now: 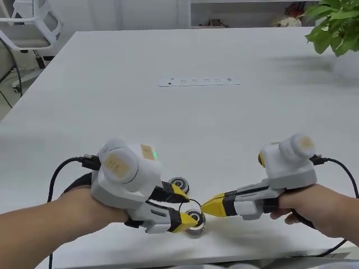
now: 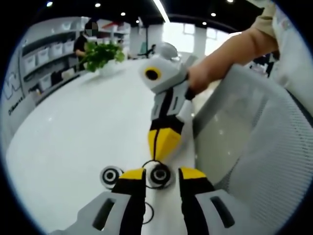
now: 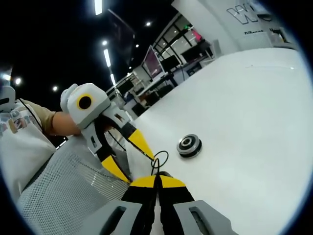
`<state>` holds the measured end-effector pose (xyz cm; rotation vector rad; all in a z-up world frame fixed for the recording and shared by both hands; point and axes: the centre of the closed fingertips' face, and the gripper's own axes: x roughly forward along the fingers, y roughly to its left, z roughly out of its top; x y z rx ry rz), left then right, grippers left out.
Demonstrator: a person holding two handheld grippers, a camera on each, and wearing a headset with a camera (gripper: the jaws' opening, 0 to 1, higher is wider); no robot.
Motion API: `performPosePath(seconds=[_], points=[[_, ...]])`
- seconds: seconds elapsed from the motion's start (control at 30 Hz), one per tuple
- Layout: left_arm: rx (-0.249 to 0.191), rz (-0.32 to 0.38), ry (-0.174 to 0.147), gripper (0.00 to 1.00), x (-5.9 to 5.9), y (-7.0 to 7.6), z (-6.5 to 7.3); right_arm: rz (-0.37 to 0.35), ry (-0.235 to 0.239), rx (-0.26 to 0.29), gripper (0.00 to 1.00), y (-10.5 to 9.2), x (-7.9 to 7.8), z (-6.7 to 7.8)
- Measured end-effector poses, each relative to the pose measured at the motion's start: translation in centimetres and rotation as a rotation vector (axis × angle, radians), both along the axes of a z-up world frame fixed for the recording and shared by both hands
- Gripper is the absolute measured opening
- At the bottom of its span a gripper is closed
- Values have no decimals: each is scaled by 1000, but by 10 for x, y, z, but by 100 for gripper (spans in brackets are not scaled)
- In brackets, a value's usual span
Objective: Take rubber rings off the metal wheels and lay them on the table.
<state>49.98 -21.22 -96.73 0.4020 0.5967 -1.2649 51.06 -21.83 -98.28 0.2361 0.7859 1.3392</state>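
1. L side, head view: left gripper (image 1: 187, 208) in a hand low at the near edge of the white table (image 1: 185, 123), tips pointing R.
2. Left gripper's jaws spread, released; near wheel (image 1: 195, 217) sits btwn the yellow tips. In left gripper view a sliver of gap shows btwn that wheel (image 2: 160, 175) and the R-hand jaw.
3. R side: right gripper (image 1: 205, 206) comes in from the R, tip meeting the near wheel from above.
4. Right gripper's jaws clenched, yellow tips pressed tight together, pinching a thin black rubber ring (image 3: 160, 159); loop stands up from the tip, just above the near wheel.
5. Far wheel (image 1: 179, 184) lies flat on the table just behind the left gripper's jaws, apart from both grippers; dark band round its rim in right gripper view (image 3: 189, 145).
6. Bkgd: flush socket strip (image 1: 199, 82) mid-table, green plant (image 1: 334, 25) at far R corner.
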Motion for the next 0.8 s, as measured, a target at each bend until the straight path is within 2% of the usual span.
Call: performPosePath(seconds=[0.13, 0.4, 0.8], points=[[-15, 2, -7, 32, -2, 3, 8, -5, -1, 11, 0, 0, 2, 5], [-33, 38, -20, 35, 4, 17, 20, -5, -4, 21, 0, 3, -1, 15], [-62, 104, -18, 43, 7, 40, 33, 28, -11, 29, 0, 16, 4, 26]])
